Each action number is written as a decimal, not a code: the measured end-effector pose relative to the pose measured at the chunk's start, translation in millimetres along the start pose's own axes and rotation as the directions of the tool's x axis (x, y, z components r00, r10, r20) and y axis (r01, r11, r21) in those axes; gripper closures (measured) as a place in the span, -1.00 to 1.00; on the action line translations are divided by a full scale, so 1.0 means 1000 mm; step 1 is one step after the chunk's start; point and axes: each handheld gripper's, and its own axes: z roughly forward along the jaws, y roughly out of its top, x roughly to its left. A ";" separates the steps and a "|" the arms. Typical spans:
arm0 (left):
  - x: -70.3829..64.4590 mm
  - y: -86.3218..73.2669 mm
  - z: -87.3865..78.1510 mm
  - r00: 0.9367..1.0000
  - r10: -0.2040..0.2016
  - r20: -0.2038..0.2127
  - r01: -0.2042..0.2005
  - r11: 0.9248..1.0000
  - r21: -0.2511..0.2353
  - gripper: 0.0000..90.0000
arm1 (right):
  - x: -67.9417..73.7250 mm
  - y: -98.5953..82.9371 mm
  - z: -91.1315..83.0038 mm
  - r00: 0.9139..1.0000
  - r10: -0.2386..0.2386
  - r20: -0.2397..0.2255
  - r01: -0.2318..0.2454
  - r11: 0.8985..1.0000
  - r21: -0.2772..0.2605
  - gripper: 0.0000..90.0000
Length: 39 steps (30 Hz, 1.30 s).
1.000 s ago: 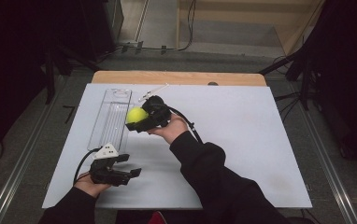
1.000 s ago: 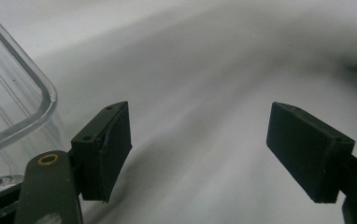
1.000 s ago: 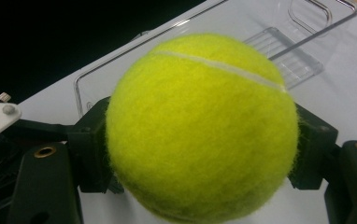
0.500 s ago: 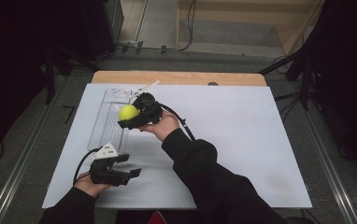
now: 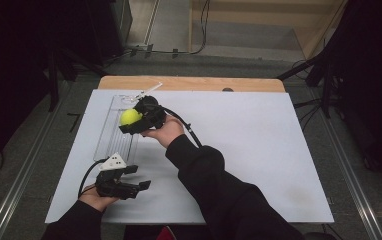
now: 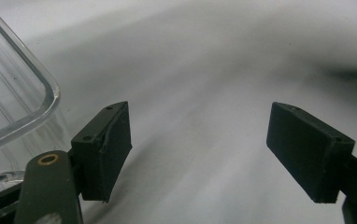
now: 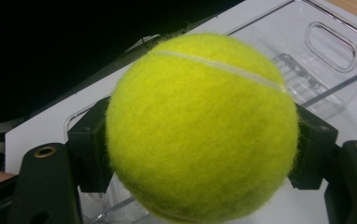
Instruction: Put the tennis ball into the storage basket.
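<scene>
Tennis ball work is what the white surface (image 5: 259, 150) is set up for, and the piece that matters on it is the long clear plastic tray (image 5: 110, 131) lying at the far left, running near to far. Over its far half hangs the right gripper (image 5: 129, 120), reached across from the right, its jaws clamped on either side of the yellow tennis ball (image 5: 130, 116). The right gripper view shows the ball (image 7: 204, 126) held off the tray, whose ribbed floor and handle slot lie beneath and behind it. Near the front left edge of the surface the left gripper (image 5: 138, 179) rests low, jaws spread wide and holding nothing, just beside the tray's near corner (image 6: 22, 107).

To my eye this is the carrying step, ball in the air above the tray. The next move, I'd judge, calls for lowering it between the tray's walls and then parting the jaws gently, so the ball settles instead of rolling down the tray.
</scene>
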 end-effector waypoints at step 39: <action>-0.001 0.000 0.000 1.000 0.005 0.002 -0.005 1.000 0.007 -0.49 | 0.002 0.017 0.051 1.000 0.021 -0.002 -0.021 1.000 0.020 -0.48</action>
